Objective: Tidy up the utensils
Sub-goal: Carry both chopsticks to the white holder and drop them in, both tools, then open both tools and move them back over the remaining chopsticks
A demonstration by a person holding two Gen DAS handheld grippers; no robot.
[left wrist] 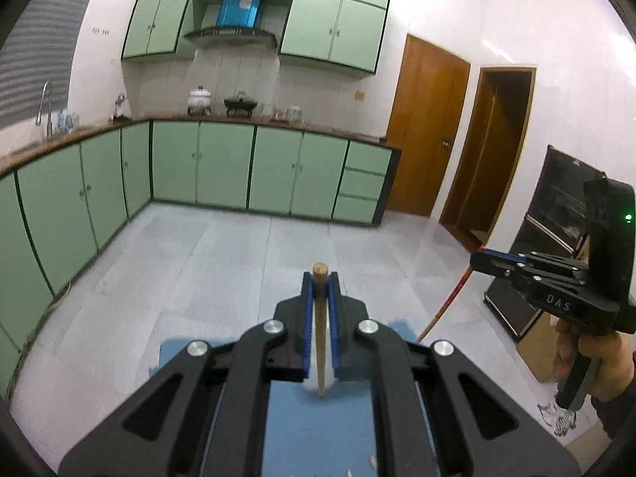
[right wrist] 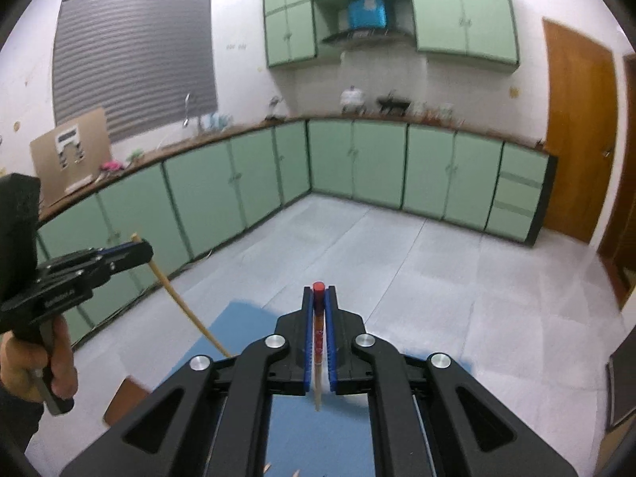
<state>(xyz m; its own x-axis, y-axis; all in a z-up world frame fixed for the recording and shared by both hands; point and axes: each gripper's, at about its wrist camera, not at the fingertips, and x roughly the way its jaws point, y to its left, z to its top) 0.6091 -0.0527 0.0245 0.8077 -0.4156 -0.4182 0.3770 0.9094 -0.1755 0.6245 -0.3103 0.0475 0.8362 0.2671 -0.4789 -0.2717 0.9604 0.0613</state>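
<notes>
Above a blue mat (left wrist: 318, 429), well off the floor, each gripper carries one chopstick. At six o'clock in the left wrist view, the left gripper (left wrist: 320, 278) is clenched on a plain wooden chopstick (left wrist: 320, 330), whose blunt end pokes just past the fingertips toward twelve while the thin end hangs down over the mat. At six o'clock in the right wrist view, the right gripper (right wrist: 318, 292) is clamped on a red-topped chopstick (right wrist: 318, 342) in the same way.

The step in hand looks like bringing the pair to wherever the utensils belong; no holder shows in either view, so I cannot tell the target. To do it well, keep both grips firm and the sticks near upright, since each is pinched close to its top and the long free end could swing or slip. Lower them tip first, one gripper at a time.

Room is generous: the grey floor (left wrist: 198, 270) lies open toward twelve, with green cabinets (left wrist: 222, 167) far off at ten to one o'clock. The mat's edge runs close under the tips, and the two grippers sit near each other at three and nine, so keep them apart.
</notes>
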